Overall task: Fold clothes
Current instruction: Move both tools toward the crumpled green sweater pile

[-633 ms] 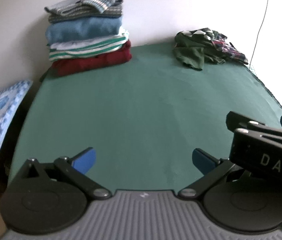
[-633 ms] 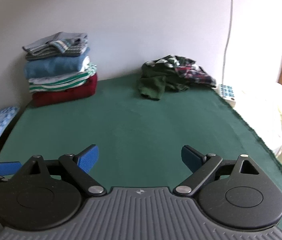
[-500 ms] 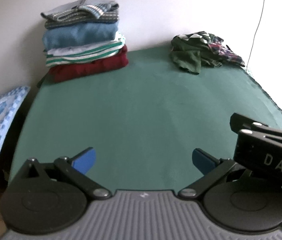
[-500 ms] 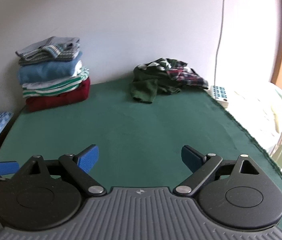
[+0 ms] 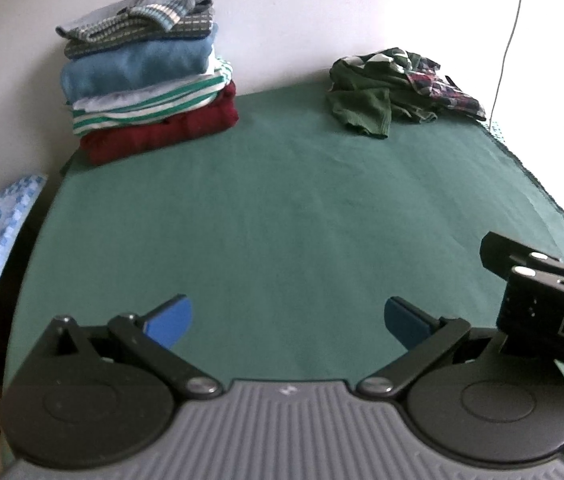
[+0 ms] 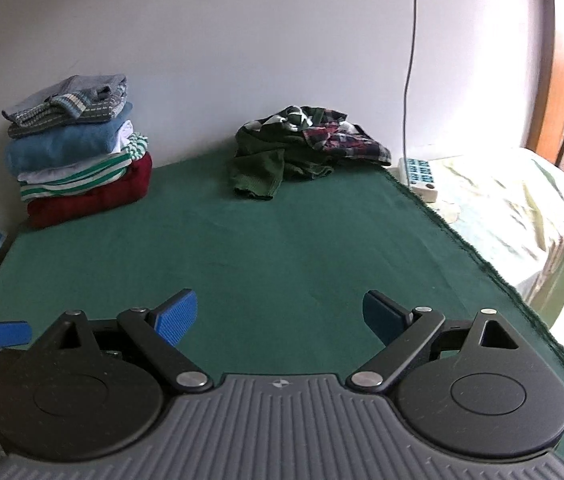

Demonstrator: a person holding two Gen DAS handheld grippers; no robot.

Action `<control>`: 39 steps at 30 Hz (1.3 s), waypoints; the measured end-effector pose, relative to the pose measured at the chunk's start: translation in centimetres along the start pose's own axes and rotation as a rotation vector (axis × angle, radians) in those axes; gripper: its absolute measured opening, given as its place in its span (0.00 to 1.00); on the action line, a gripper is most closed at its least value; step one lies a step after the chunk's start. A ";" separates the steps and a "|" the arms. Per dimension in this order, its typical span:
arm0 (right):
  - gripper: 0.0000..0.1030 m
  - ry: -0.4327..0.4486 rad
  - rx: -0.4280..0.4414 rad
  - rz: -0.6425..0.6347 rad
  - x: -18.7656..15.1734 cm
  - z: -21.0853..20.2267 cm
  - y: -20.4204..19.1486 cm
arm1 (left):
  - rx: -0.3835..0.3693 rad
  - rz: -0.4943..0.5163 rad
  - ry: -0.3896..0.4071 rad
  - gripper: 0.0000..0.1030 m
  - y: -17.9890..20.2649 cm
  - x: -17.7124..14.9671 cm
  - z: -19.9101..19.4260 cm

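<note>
Since the earlier frames both cameras have tilted and drawn back slightly: the folded stack and the loose heap sit lower and nearer the middle of each view, and more wall shows above them; the clothes themselves have not shifted. The green cloth-covered table (image 6: 282, 240) fills both views, its middle bare. At its far left, against the wall, stands the stack of folded clothes (image 5: 145, 80): a red garment at the bottom, a green-and-white striped one, a blue one, and a grey striped-trim one on top. At the far right lies the heap of unfolded clothes (image 6: 302, 148), a dark green garment (image 5: 362, 108) with one part hanging toward the near side, and a plaid shirt (image 6: 346, 140) bunched on its right. The heap's long axis runs left to right along the far edge. It lies ahead of both grippers and well apart from them, a little right of centre for the left gripper (image 5: 288, 320) and close to straight ahead for the right gripper (image 6: 279, 316); the right one appears the nearer, though only by a small margin. Both stand spread wide over the bare cloth, blue pads (image 6: 175, 314) parted, holding and touching nothing. In judgement, some folding is done and the heap remains; any reach for it runs forward across the table.
</note>
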State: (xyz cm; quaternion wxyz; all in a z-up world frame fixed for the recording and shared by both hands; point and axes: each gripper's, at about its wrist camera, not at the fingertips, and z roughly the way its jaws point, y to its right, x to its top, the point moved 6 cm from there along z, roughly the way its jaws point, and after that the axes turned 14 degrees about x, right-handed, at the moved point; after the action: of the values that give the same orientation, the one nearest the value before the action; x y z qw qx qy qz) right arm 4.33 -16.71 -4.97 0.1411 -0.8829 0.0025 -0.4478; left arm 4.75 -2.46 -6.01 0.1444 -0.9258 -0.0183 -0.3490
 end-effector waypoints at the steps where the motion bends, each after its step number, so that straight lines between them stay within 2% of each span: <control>1: 0.89 -0.007 0.008 0.001 0.1 0.2 0.4 | 0.003 -0.007 -0.004 0.99 0.2 0.2 0.0; 4: 0.89 -0.004 0.042 -0.006 0.9 0.3 1.7 | 0.012 -0.031 -0.002 0.99 0.9 0.8 -0.2; 8: 0.86 0.008 0.071 -0.026 2.0 0.2 2.5 | 0.065 -0.042 0.044 0.99 2.0 1.7 -1.0; 13: 0.86 0.029 0.094 0.004 3.1 -0.1 4.1 | 0.053 -0.063 0.043 0.99 3.6 3.0 -1.6; 16: 0.86 0.045 0.078 0.003 3.6 -0.3 5.2 | 0.061 -0.063 0.053 0.99 4.8 3.7 -1.9; 25: 0.86 0.047 0.059 0.022 3.7 -1.0 7.9 | 0.021 -0.052 0.033 0.99 7.6 4.0 -2.1; 39: 0.86 0.038 0.027 0.048 3.3 -1.0 9.8 | -0.016 -0.004 0.004 0.99 8.7 3.9 -1.1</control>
State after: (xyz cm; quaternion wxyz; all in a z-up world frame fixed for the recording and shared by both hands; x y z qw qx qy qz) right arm 6.71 -26.83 -4.32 0.1639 -0.8720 0.0203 -0.4608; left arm 8.11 -11.33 -4.89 0.1363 -0.9261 -0.0171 -0.3513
